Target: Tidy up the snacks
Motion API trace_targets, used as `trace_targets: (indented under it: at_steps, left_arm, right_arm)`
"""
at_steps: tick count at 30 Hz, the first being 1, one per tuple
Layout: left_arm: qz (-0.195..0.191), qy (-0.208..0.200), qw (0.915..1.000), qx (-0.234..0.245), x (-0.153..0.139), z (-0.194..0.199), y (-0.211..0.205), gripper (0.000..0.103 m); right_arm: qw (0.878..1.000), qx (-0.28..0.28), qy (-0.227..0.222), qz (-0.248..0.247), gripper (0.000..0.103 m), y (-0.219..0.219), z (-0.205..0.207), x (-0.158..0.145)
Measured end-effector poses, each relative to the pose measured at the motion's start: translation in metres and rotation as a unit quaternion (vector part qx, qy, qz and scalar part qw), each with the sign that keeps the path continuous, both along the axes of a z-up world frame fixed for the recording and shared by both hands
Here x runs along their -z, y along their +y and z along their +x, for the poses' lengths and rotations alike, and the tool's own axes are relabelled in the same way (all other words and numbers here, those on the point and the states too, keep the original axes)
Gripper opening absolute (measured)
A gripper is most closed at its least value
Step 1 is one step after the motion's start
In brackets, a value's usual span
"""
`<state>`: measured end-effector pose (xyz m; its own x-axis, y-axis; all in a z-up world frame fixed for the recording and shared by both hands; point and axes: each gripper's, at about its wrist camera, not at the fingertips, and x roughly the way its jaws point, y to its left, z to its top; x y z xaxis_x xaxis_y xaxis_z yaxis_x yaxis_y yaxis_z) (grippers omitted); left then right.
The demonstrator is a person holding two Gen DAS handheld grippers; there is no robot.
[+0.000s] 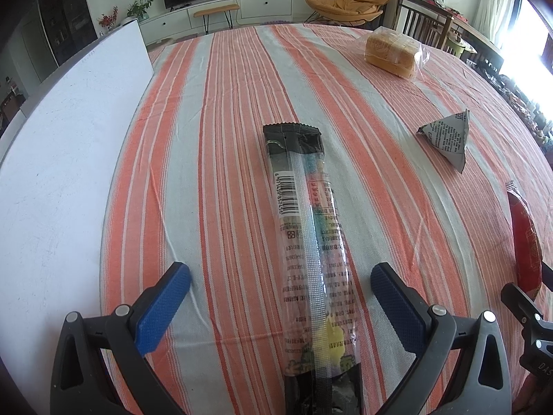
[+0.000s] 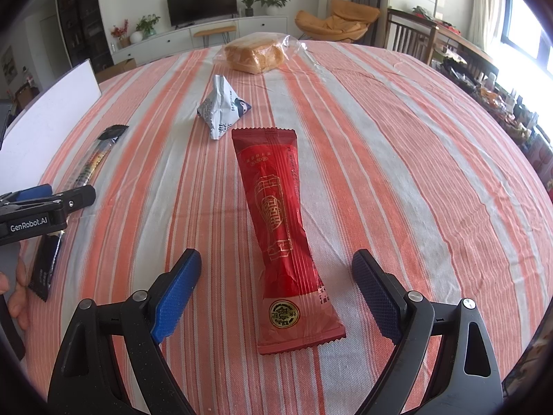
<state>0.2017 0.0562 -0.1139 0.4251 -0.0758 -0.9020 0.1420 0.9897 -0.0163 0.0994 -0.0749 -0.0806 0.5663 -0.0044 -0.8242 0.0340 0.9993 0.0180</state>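
Snacks lie loose on the striped desk, none sorted yet; this looks like the first pick. Left gripper straddles the black packet, jaws released. Right gripper straddles the red packet, jaws also spread wide. Next, each must close squarely on its thin wrapper. White board bounds the left; pyramid pack and bread lie farther off, with open cloth to the right.

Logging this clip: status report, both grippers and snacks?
Left hand-held gripper open, straddling black snack stick. Right hand-held gripper open around red packet. Triangle pack, bagged bread beyond, clear.
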Motion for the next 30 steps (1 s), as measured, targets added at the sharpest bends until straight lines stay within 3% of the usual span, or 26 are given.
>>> trace_targets:
  at_steps: [2, 3, 4, 5, 6, 9, 12, 13, 14, 15, 20, 24, 27, 30]
  left_arm:
    - [0.002, 0.028, 0.9994, 0.018, -0.001, -0.001, -0.005, 0.102]
    - [0.004, 0.026, 0.9994, 0.02, -0.004, -0.002, -0.006, 0.091]
    - [0.0, 0.013, 0.9996, 0.023, -0.007, -0.006, -0.005, 0.067]
    - [-0.003, 0.004, 0.9996, 0.029, -0.011, -0.008, -0.005, 0.05]
    - [-0.008, 0.004, 0.9994, 0.034, -0.013, -0.008, -0.003, 0.026]
    - [-0.063, 0.019, 0.9977, 0.017, -0.016, -0.011, 0.011, 0.012]
    - [-0.1, 0.012, 0.9949, 0.011, -0.025, -0.028, 0.018, 0.012]
    - [-0.111, 0.005, 0.9937, 0.014, -0.031, -0.036, 0.018, 0.012]
    - [-0.124, -0.001, 0.9922, 0.018, -0.038, -0.044, 0.018, 0.012]
    - [-0.137, -0.009, 0.9904, 0.02, -0.046, -0.054, 0.02, 0.012]
    - [-0.221, -0.06, 0.9731, 0.026, -0.105, -0.109, 0.039, 0.012]
    - [-0.263, -0.117, 0.9575, 0.012, -0.166, -0.14, 0.085, 0.012]
    - [-0.249, -0.174, 0.9521, -0.037, -0.203, -0.154, 0.138, 0.012]
    - [-0.204, -0.203, 0.9526, -0.101, -0.216, -0.154, 0.196, 0.013]
  right_arm:
    - [0.997, -0.003, 0.039, 0.068, 0.091, -0.016, 0.007, -0.008]
    - [0.992, 0.002, 0.056, 0.115, 0.09, -0.027, 0.012, -0.013]
    - [0.986, 0.012, 0.069, 0.153, 0.088, -0.039, 0.017, -0.018]
    - [0.982, 0.021, 0.079, 0.169, 0.088, -0.047, 0.022, -0.023]
    - [0.98, 0.028, 0.092, 0.173, 0.088, -0.054, 0.028, -0.027]
    - [0.978, 0.014, 0.143, 0.15, 0.088, -0.053, 0.046, -0.029]
    - [0.983, -0.002, 0.146, 0.107, 0.085, -0.039, 0.052, -0.026]
    - [0.984, -0.008, 0.149, 0.1, 0.065, -0.035, 0.053, -0.023]
    - [0.981, -0.015, 0.162, 0.106, 0.019, -0.032, 0.054, -0.018]
    - [0.979, -0.012, 0.167, 0.114, 0.014, -0.033, 0.052, -0.015]
    - [0.979, -0.007, 0.125, 0.163, 0.013, -0.032, 0.034, -0.048]
    - [0.971, -0.064, 0.078, 0.216, 0.013, 0.008, 0.023, -0.113]
    - [0.95, -0.141, 0.048, 0.273, 0.013, 0.069, 0.022, -0.168]
    - [0.929, -0.218, 0.026, 0.297, 0.013, 0.146, 0.022, -0.208]
